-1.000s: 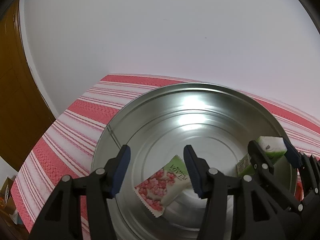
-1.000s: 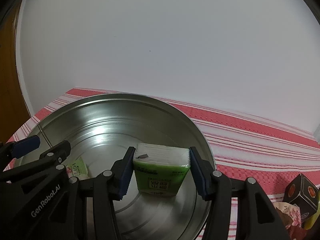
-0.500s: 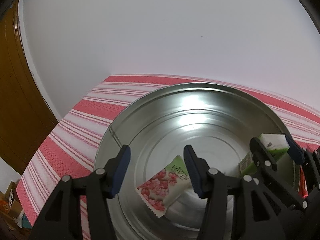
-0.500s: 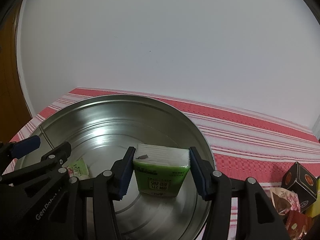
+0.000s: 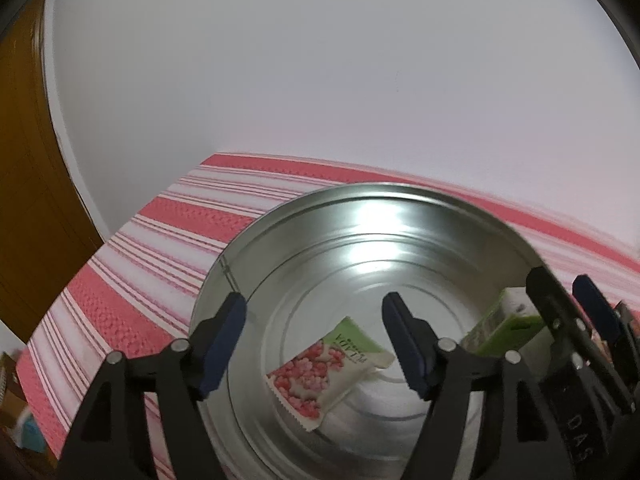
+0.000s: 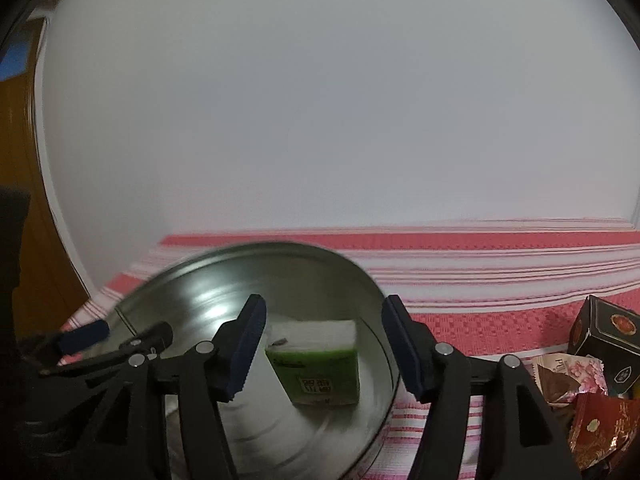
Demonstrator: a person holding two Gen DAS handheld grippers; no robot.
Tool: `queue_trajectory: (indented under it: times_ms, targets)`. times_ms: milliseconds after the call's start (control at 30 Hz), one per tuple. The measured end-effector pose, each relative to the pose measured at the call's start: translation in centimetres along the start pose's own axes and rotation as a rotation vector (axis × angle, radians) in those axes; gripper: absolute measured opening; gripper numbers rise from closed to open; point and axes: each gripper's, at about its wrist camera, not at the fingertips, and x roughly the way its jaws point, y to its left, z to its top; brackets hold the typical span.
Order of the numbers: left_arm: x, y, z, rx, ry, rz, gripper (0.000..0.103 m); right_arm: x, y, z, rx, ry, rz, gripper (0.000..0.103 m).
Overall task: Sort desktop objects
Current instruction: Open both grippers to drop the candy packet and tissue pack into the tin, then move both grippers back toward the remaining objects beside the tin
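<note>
A round metal tin stands on the red-and-white striped cloth. In it lies a pink-and-green sachet, below and between the fingers of my left gripper, whose jaws are opening with neither pad on the sachet. A green-and-white tissue pack sits in the tin by its right wall. My right gripper straddles the pack; its jaws are opening and a gap shows at each pad. The left wrist view shows the pack too, beside the right gripper's fingers.
A black box and several crumpled snack wrappers lie on the cloth right of the tin. A white wall stands close behind the table. A brown wooden door is at the left, past the table's edge.
Both grippers' jaws have spread wider. The right pads, which pressed on the tissue pack, now stand off it. The right wrist view has rolled, and the tin sits further right in the left view.
</note>
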Motion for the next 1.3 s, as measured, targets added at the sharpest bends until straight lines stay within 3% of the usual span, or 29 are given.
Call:
queue_trajectory:
  times_ms: [167,267,367,500,833,1133,1300]
  targets:
    - [-3.1,-0.1,-0.7,-0.019,-0.091,-0.016,0.075,-2.1,-0.5,0.3,0.035,-0.108,0.002,0.069]
    - [-4.9,-0.5,-1.4,-0.027,-0.135,-0.033,0.075,-4.8,-1.8,0.2,0.067,-0.216,-0.093,0.072]
    - [-6.2,-1.8,-2.0,-0.024,-0.135,-0.108,0.075,-7.1,-3.7,-0.1,0.119,-0.283,-0.148,0.078]
    - [-7.2,-3.3,-2.6,-0.004,-0.13,-0.195,0.075,-9.1,-6.5,-0.9,0.179,-0.266,-0.179,0.084]
    - [-10.6,-9.3,-5.1,0.098,-0.138,-0.328,0.075,-15.4,-12.5,-2.9,0.19,-0.253,-0.337,0.084]
    - [-11.0,-13.9,-7.3,0.179,-0.047,-0.469,0.075,-20.7,-16.1,-4.6,0.15,-0.265,-0.49,0.084]
    - [-10.8,-16.1,-8.6,0.258,-0.009,-0.541,0.075,-22.4,-17.0,-5.9,0.138,-0.252,-0.512,0.084]
